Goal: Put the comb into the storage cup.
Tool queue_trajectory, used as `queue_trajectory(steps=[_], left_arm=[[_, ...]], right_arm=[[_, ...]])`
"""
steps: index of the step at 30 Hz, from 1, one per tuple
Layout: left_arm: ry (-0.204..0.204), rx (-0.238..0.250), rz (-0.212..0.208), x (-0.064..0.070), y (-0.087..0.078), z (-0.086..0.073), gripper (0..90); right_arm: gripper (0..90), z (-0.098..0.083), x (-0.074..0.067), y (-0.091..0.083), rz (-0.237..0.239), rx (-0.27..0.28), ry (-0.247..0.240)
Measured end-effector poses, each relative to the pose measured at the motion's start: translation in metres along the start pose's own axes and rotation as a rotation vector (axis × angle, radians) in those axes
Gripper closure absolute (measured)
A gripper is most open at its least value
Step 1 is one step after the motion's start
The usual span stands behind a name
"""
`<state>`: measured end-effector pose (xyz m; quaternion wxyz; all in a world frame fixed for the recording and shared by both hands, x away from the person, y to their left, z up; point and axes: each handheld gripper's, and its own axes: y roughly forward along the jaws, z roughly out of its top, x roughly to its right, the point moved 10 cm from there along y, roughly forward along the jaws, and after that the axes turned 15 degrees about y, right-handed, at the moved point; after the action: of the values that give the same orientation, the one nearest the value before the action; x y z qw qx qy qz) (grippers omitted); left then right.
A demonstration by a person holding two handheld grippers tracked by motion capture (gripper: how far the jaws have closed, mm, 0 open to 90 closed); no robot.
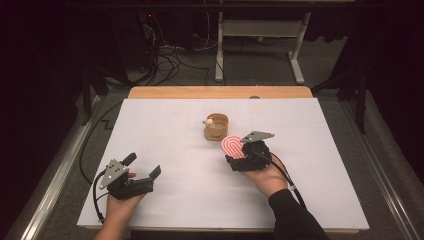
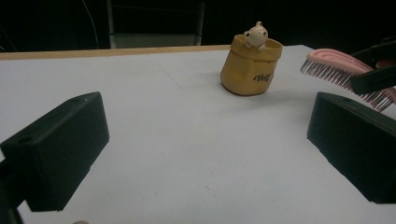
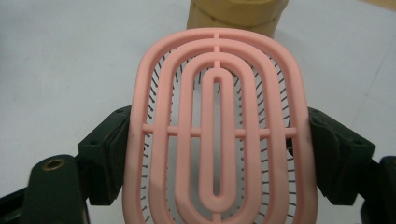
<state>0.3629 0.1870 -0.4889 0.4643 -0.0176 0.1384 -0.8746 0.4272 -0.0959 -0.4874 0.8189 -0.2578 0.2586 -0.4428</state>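
A pink vented hairbrush [image 3: 217, 135] with dark bristles is clamped by its two sides between the jaws of my right gripper [image 3: 217, 149], bristles facing down, lifted off the table. From above, the hairbrush [image 1: 233, 146] sticks out of the right gripper [image 1: 239, 159] toward a yellow bag-shaped cup [image 1: 216, 126] with a small white figure on its rim. My left gripper [image 1: 142, 166] rests at the near left, jaws wide apart with nothing between them. Its own view has the cup [image 2: 251, 66] ahead and the hairbrush [image 2: 343, 72] at the right.
A white sheet [image 1: 165, 150] covers the table, with a wooden edge [image 1: 220, 92] at the far side. Beyond it lie floor cables [image 1: 165, 60] and a white desk frame [image 1: 260, 45].
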Motion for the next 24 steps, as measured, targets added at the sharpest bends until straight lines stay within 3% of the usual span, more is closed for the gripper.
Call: queue_trajectory(steps=[11, 24], left_arm=[[0.026, -0.019, -0.024, 0.009, 0.003, 0.001, 0.0], [0.044, -0.032, -0.050, 0.019, 0.006, 0.002, 0.0]], right_arm=[[20.3, 0.004, 0.005, -0.024, 0.029, 0.164, 0.003], [20.3, 0.005, 0.010, -0.044, 0.073, 0.295, 0.022]])
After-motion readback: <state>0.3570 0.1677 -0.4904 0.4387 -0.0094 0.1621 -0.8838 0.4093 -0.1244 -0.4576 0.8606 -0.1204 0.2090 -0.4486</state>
